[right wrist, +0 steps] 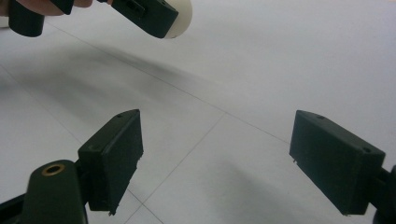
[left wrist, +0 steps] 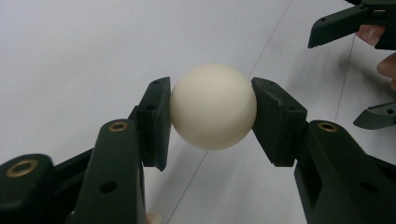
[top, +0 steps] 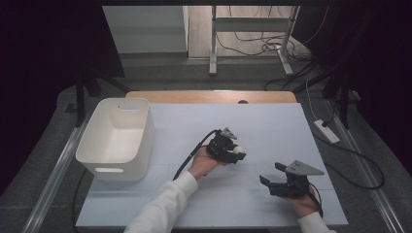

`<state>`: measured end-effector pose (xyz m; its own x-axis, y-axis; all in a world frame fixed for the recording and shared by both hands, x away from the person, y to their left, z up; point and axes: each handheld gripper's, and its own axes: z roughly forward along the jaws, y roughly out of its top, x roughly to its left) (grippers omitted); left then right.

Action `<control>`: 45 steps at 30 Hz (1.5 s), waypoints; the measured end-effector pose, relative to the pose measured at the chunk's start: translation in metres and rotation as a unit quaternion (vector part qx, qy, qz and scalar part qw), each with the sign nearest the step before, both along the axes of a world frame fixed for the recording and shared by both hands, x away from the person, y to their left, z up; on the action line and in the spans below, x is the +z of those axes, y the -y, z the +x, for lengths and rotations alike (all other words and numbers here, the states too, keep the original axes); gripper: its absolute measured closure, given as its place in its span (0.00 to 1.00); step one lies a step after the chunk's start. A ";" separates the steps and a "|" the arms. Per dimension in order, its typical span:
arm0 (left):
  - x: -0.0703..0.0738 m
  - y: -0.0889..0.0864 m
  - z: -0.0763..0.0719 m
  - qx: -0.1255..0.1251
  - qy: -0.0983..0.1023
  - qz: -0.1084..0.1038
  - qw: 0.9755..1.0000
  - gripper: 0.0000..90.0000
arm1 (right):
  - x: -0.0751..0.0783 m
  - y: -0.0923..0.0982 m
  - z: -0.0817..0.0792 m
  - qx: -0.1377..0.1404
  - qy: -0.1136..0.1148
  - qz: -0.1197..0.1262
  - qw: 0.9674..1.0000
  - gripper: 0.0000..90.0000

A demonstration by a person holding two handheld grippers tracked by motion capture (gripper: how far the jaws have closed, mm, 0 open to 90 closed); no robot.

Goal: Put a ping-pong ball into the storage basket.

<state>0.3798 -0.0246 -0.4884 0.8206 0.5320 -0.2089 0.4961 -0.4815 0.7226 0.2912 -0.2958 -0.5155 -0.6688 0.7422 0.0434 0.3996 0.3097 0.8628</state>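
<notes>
the white rectangular sheet-covered table (top: 272, 131) fills the middle of the high view, with a strip of bare wood along its 12 o'clock edge. a white rectangular plastic bin with handle slots (top: 116, 138) stands at 9 o'clock on the table, open side up, nothing visible inside. the person's white-sleeved left forearm (top: 163, 206) enters from 6 o'clock and carries the black two-jaw left gripper (top: 236, 154) near the table's centre, well apart from the bin. the black two-jaw right gripper (top: 270, 174) sits at 4 o'clock from it, near but not touching, jaws spread wide with bare table between them in the right gripper view (right wrist: 215, 158). the small cream-white smooth ball (left wrist: 213, 106) is clamped in the left gripper (left wrist: 213, 116), one pad pressed on each side, held clear above the table surface; the ball (right wrist: 182, 18) shows again at 11 o'clock in the right gripper view.
</notes>
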 end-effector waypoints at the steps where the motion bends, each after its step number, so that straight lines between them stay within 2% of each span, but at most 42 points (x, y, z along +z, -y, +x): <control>1: 0.000 -0.001 0.000 0.001 0.000 -0.002 1.000 0.56 | 0.000 0.000 0.000 0.000 0.000 -0.001 1.000 0.19; 5: 0.001 -0.004 -0.002 0.002 0.001 -0.003 1.000 0.56 | 0.000 0.000 0.000 0.000 0.001 -0.002 1.000 0.19; 10: 0.002 -0.010 -0.005 0.002 -0.003 -0.017 1.000 0.56 | 0.000 0.000 0.000 -0.001 0.001 -0.003 1.000 0.19; 23: 0.008 -0.027 -0.012 0.013 0.012 -0.028 0.999 0.56 | 0.000 0.000 0.000 -0.002 0.001 -0.004 1.000 0.19; 45: 0.013 -0.048 -0.021 0.025 0.028 -0.035 0.999 0.56 | 0.000 0.000 0.000 -0.002 0.002 -0.007 1.000 0.19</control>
